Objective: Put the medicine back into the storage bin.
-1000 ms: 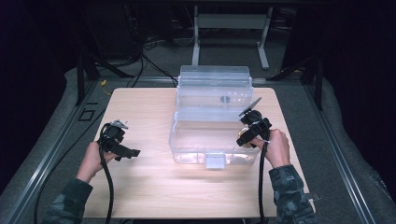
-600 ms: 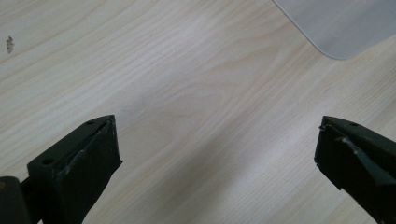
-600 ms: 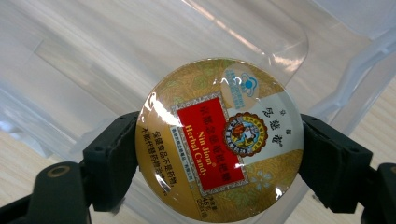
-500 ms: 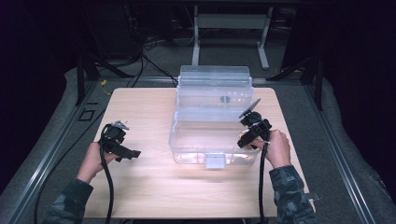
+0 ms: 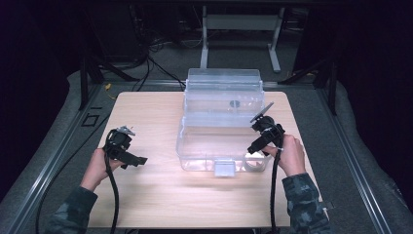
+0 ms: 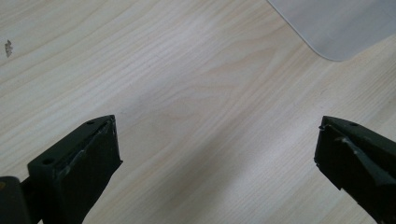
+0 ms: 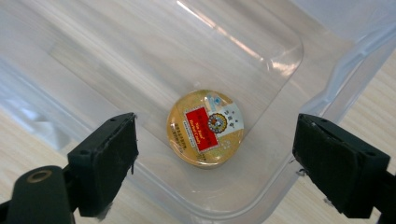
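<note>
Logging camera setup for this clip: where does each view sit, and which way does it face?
High view: above the person's side, looking forward and down at the table, clear box, both hands.
Left gripper view: on the left gripper, facing bare wood; open fingers.
Right gripper view: on the right gripper, facing a round tin in the box.
Shared: box, table.

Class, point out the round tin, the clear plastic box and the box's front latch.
round tin (image 7: 205, 128), right gripper view, on its red label.
clear plastic box (image 5: 221, 78), high view, on its raised lid.
front latch (image 5: 224, 167), high view, on its flap.
</note>
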